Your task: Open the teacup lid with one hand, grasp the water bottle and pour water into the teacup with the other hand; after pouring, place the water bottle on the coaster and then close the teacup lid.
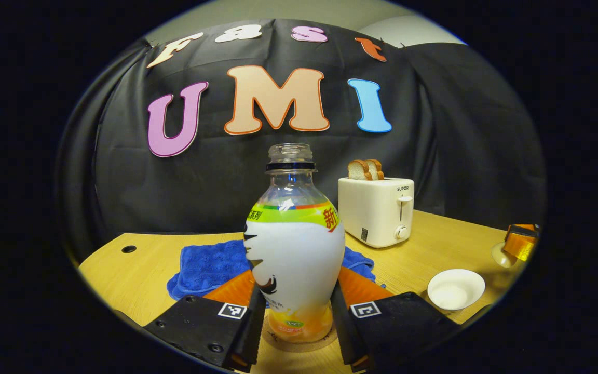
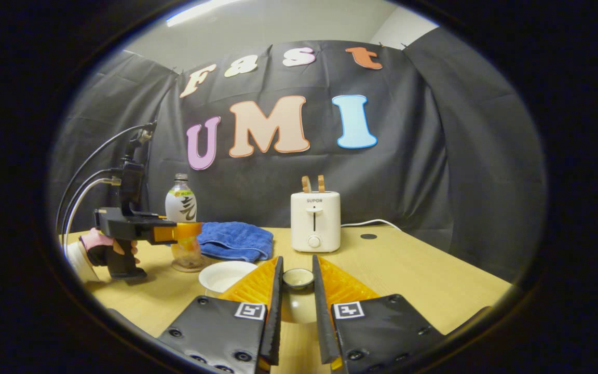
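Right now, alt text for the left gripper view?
The left gripper grips an uncapped water bottle standing upright on a round coaster on a wooden table. Behind it lie a blue towel and a toaster holding bread; a white teacup sits right.

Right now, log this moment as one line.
left hand-held gripper: around water bottle, upright on coaster | right hand-held gripper: holding teacup lid | teacup: uncovered
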